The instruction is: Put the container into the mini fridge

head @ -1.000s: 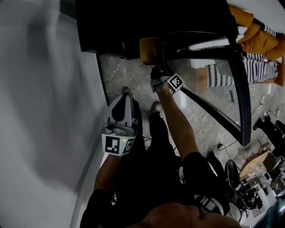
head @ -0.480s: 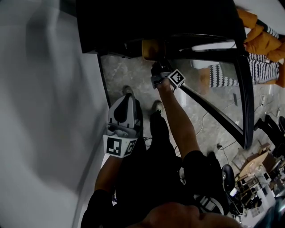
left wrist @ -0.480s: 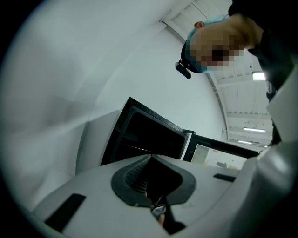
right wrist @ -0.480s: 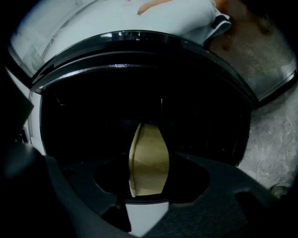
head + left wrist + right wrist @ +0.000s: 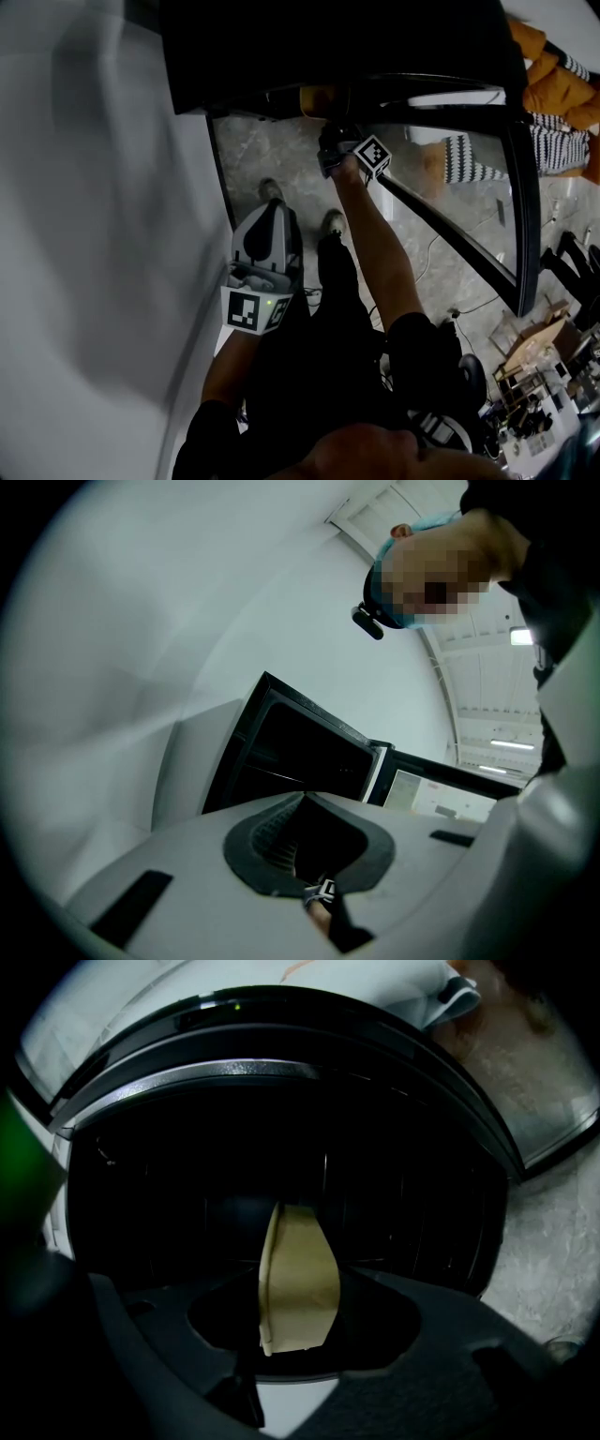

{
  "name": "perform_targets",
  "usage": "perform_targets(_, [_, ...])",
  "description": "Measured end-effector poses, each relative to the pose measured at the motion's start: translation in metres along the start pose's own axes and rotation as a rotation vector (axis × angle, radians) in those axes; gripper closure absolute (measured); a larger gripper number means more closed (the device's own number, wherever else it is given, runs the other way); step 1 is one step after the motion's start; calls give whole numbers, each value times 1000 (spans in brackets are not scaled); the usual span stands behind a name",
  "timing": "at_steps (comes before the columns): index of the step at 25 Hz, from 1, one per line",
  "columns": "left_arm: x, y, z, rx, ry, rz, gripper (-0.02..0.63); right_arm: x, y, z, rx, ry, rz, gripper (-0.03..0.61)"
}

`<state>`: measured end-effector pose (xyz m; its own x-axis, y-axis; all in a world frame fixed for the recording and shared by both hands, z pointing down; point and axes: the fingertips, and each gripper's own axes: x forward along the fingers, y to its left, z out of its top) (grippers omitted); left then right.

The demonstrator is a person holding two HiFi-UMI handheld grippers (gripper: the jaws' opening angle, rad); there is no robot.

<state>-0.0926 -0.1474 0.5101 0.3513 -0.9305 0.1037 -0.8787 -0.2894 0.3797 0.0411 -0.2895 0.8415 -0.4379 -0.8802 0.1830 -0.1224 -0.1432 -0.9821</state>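
Note:
The tan container (image 5: 317, 97) (image 5: 298, 1283) is held on edge, with my right gripper (image 5: 326, 120) (image 5: 300, 1327) shut on it. It sits at the mouth of the black mini fridge (image 5: 328, 42), and in the head view the fridge's top edge hides most of it. In the right gripper view the dark fridge interior (image 5: 197, 1176) fills the space ahead. The glass door (image 5: 487, 187) hangs open to the right. My left gripper (image 5: 269, 210) (image 5: 302, 797) is shut on nothing, low by the person's left leg and apart from the fridge.
A pale wall (image 5: 84, 234) runs along the left. The person's shoes (image 5: 330, 223) stand on the marble floor (image 5: 272, 150) in front of the fridge. Orange and striped cloth (image 5: 553, 103) lies beyond the door. Boxes and cables (image 5: 544, 375) clutter the lower right.
My right gripper has carried the container forward into the fridge opening, so less of it shows in the head view. The left gripper has barely moved.

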Motion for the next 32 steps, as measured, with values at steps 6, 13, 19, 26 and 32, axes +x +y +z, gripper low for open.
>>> perform_targets(6, [0,7,-1,-12,0,7,609,12,1,4,-15,-4,2,368])
perform_targets(13, [0,12,0,-30,-5,15,609,25,-1,5,-22,1,-10,371])
perform_targets(19, [-3,11,-2,-47,-3,9,609,29,-3,4,-26,13,-14,378])
perform_targets(26, [-4,12,-2,-58,-6,3,609,36,-2,9,-31,13,-22,382])
perform_targets(32, [-3,13,-3,-67,-7,2,609,42,7,15,-16,-1,13,351])
